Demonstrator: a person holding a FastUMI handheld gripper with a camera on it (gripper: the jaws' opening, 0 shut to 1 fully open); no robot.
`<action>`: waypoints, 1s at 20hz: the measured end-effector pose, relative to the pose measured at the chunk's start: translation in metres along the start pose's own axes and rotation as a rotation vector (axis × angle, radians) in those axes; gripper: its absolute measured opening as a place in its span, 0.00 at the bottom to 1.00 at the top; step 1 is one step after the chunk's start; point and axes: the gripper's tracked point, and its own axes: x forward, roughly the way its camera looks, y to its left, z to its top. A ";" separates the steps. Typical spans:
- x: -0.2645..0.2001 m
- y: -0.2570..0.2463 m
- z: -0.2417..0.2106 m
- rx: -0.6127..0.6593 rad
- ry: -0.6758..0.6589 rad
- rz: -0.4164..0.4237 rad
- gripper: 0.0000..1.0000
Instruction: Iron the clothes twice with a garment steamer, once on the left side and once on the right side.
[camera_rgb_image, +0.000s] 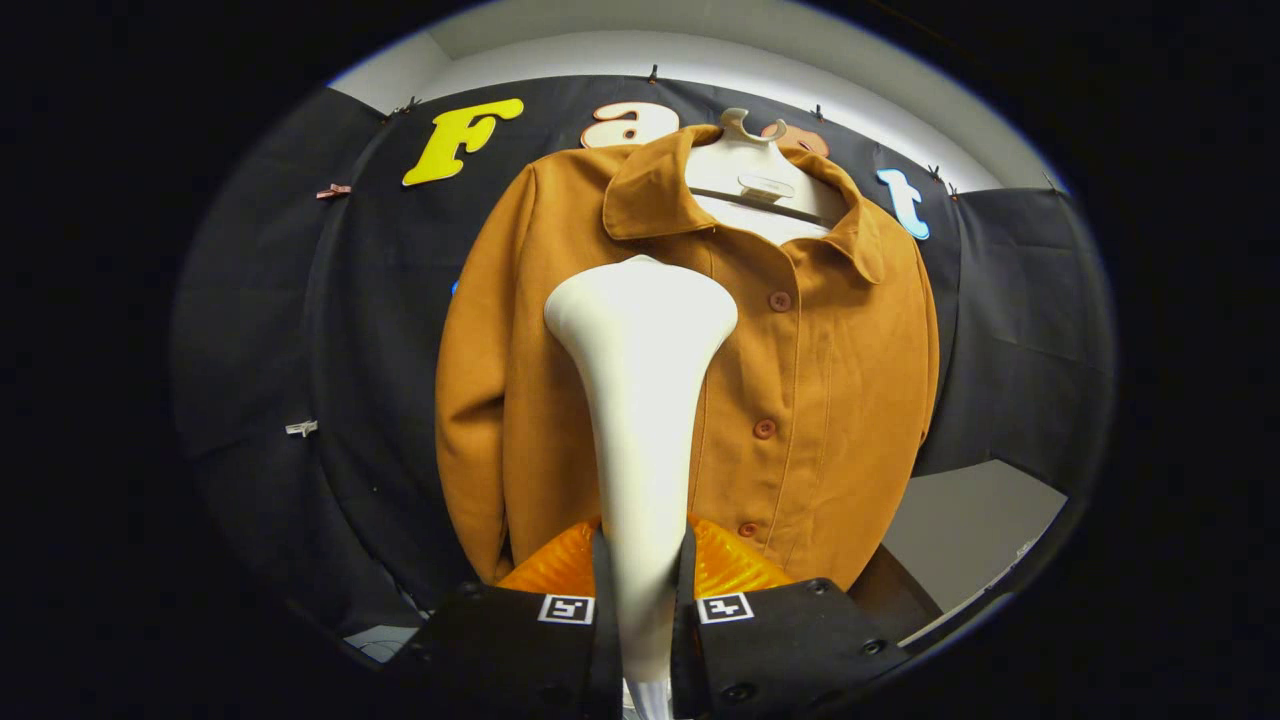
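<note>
Here the gripper (645, 585) has both fingers (603, 590) clamped on the neck of the white garment steamer (640, 400), which rises between them and flares into a wide head beyond the tips. Just past that head hangs the brown jacket (800, 400) on a white hanger (752, 160); the head sits over the panel to one side of the button row. Contact with the cloth cannot be told. This looks like the start of one side's pass; next, a steady stroke down that panel.
</note>
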 end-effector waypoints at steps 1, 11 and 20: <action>0.004 0.001 -0.003 -0.001 0.003 -0.001 0.22; 0.007 0.007 -0.058 0.011 0.033 0.008 0.23; 0.005 0.005 -0.138 0.012 0.104 0.020 0.23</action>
